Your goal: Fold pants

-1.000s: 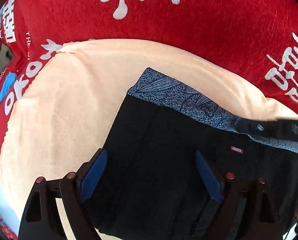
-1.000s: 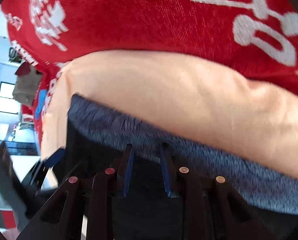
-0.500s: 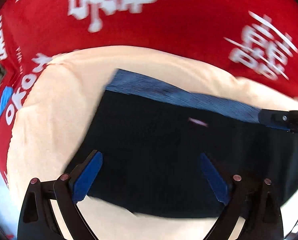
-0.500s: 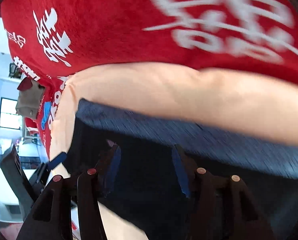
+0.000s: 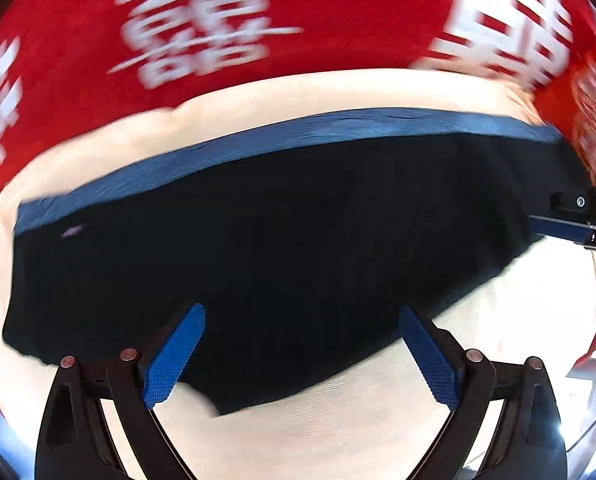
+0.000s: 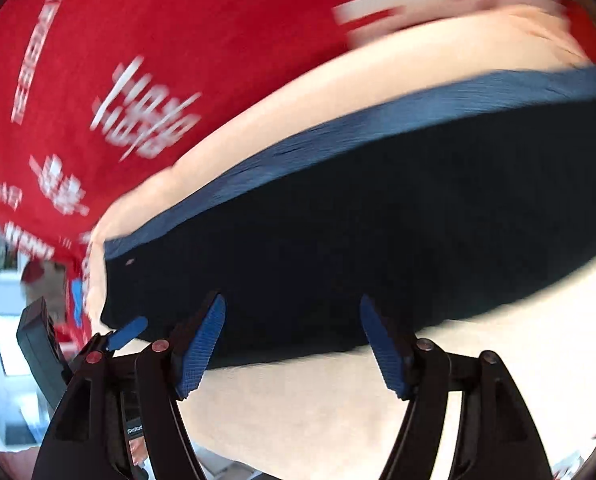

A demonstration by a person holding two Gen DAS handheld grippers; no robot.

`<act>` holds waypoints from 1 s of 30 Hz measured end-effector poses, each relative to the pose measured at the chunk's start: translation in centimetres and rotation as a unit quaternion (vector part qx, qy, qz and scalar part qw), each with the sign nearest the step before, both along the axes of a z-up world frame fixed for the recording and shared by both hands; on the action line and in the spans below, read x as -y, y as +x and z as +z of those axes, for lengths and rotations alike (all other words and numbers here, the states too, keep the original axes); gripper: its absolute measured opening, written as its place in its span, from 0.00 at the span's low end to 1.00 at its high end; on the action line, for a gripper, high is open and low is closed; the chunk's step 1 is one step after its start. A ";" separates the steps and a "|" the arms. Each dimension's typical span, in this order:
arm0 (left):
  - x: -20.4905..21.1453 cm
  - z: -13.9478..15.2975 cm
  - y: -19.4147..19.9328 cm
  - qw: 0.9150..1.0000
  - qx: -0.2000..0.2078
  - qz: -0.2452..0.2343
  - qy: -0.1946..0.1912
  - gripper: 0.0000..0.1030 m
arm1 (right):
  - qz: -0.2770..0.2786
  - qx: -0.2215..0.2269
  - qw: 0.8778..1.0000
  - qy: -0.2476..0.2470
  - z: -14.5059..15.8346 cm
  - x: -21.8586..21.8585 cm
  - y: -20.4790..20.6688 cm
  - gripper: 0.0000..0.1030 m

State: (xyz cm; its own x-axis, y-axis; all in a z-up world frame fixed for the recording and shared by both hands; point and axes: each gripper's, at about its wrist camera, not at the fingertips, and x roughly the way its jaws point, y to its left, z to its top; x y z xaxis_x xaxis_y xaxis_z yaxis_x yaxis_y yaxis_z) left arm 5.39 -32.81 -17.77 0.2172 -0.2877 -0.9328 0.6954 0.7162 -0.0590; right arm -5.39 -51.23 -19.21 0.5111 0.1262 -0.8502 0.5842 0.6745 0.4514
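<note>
Right fingers [image 5: 558, 230] beside pants [image 5: 277, 248], left view only.

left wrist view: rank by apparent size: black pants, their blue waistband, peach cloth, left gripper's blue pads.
1. Black pants and peach cloth: too close to rank; the pants hide part of the cloth.
2. Blue waistband: a long narrow strip.
3. Left gripper pads: smallest, though nearness to the camera inflates them.

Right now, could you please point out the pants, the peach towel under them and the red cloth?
pants [image 5: 277, 248]: left wrist view, middle of the black fabric.
peach towel [image 5: 318, 432]: left wrist view, bare part nearest the camera.
red cloth [image 6: 169, 40]: right wrist view, plain red area.
</note>
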 end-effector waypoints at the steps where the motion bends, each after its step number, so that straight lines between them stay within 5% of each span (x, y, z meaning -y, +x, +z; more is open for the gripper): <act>1: 1.3 0.1 -0.7 1.000 0.001 -0.008 -0.001 0.96 | -0.016 0.000 1.000 -0.005 0.2 1.1 -1.5 0.72; 12: 13.1 0.0 -2.4 1.000 0.025 0.005 -0.008 0.96 | -0.246 -0.018 0.968 -0.046 -0.5 16.1 -16.0 0.69; 15: 15.0 -1.3 -2.4 0.999 0.028 0.014 0.003 0.96 | -0.275 -0.018 0.961 -0.037 -1.7 18.8 -17.2 0.53; 18: 15.7 -2.6 -2.9 0.999 0.029 0.011 0.022 0.96 | -0.274 0.015 0.962 -0.008 -2.8 20.5 -17.6 0.21; 20: 15.6 -2.9 -3.1 0.999 0.030 0.011 0.024 0.96 | -0.264 0.019 0.964 -0.012 -2.3 21.0 -17.8 0.17; 24: 15.6 -3.3 -3.1 0.999 0.034 0.005 0.022 0.96 | -0.248 0.023 0.968 -0.036 -1.2 21.3 -18.1 0.16; 28: 15.8 -3.6 -2.8 0.999 0.034 0.004 0.023 0.99 | -0.241 0.006 0.970 -0.024 -2.5 22.1 -18.7 0.36; 30: 15.8 -3.7 -2.7 0.999 0.035 0.001 0.021 0.99 | -0.234 -0.008 0.971 -0.053 -1.3 21.0 -18.7 0.37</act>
State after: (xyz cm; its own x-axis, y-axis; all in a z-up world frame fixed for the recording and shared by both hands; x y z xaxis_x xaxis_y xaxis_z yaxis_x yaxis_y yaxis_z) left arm 2.68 -48.58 -21.44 0.2821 -0.2477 -0.9269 0.6954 0.7183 0.0197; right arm -24.04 -72.23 -20.50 0.4781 -0.2056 -0.8539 0.8440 0.3767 0.3818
